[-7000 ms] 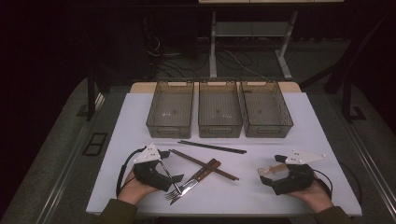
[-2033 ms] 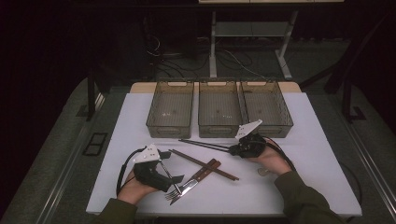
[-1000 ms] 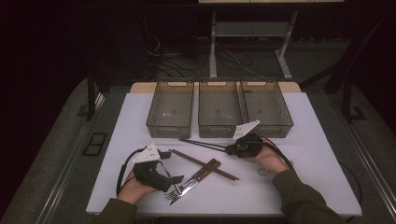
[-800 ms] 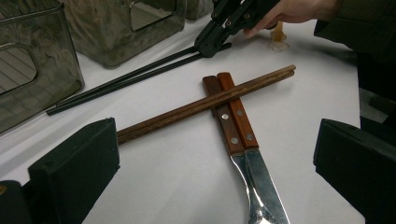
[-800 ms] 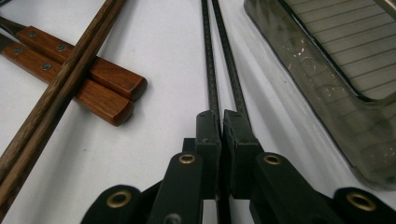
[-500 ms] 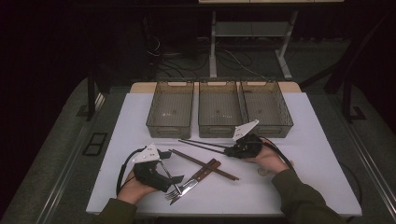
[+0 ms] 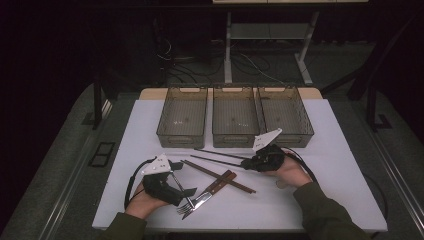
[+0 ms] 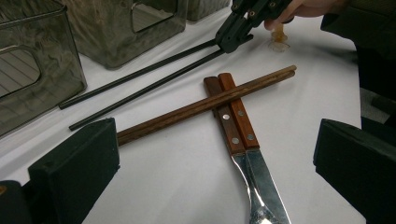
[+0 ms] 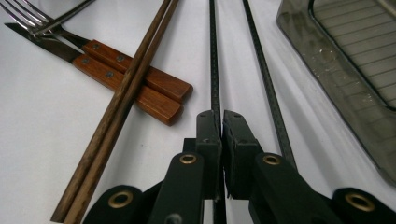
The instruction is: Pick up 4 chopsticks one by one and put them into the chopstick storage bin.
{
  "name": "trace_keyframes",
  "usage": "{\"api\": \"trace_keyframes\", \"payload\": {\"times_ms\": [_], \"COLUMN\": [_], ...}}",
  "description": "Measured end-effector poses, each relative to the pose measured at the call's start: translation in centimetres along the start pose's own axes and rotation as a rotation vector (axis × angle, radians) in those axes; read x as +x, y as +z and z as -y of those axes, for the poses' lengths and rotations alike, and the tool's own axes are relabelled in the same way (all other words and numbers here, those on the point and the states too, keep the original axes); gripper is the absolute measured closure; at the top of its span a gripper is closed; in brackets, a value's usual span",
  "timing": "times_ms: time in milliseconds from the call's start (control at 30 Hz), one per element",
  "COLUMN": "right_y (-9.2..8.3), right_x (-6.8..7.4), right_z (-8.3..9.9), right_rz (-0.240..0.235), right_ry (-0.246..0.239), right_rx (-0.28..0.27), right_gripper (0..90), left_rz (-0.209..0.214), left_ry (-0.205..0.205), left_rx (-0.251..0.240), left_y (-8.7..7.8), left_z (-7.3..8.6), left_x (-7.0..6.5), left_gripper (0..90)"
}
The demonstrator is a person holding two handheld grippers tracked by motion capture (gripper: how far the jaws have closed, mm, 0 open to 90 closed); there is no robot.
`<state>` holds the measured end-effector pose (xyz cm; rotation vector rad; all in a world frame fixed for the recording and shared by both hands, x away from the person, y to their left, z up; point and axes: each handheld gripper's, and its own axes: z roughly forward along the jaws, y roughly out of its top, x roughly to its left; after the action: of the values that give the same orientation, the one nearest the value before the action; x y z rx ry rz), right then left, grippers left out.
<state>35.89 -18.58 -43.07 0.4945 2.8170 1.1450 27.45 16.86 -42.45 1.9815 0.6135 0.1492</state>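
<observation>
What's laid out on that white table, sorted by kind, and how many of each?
Clear bins: 3
Black chopsticks: 2
Brown wooden chopsticks: 2
Fork: 1
Knife: 1
Total: 9

Just in front of the middle bin (image 7: 235, 116), the right gripper (image 7: 248, 163) pinches the black chopsticks (image 7: 220, 156); the left gripper (image 7: 176, 186) rests nearer the person, beside the fork (image 7: 192, 204).
</observation>
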Motion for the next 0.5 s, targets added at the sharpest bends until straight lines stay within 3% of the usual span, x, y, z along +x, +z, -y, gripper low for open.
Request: {"api": "trace_keyframes", "payload": {"times_ms": [200,500], "right_y": [-1.3,-2.9], "right_x": [0.0,0.0], "right_z": [0.0,0.1], "right_rz": [-0.006,-0.004], "right_ry": [0.053,0.074], "right_rx": [-0.052,-0.108], "right_gripper": [85.8,85.8], "left_rz": [0.0,-0.001], "left_ry": [0.001,0.001], "left_rx": [-0.001,0.002], "left_y": [0.0,-0.1], "left_z": [0.0,0.1], "left_x": [0.0,0.1], "left_gripper": [0.0,0.0]}}
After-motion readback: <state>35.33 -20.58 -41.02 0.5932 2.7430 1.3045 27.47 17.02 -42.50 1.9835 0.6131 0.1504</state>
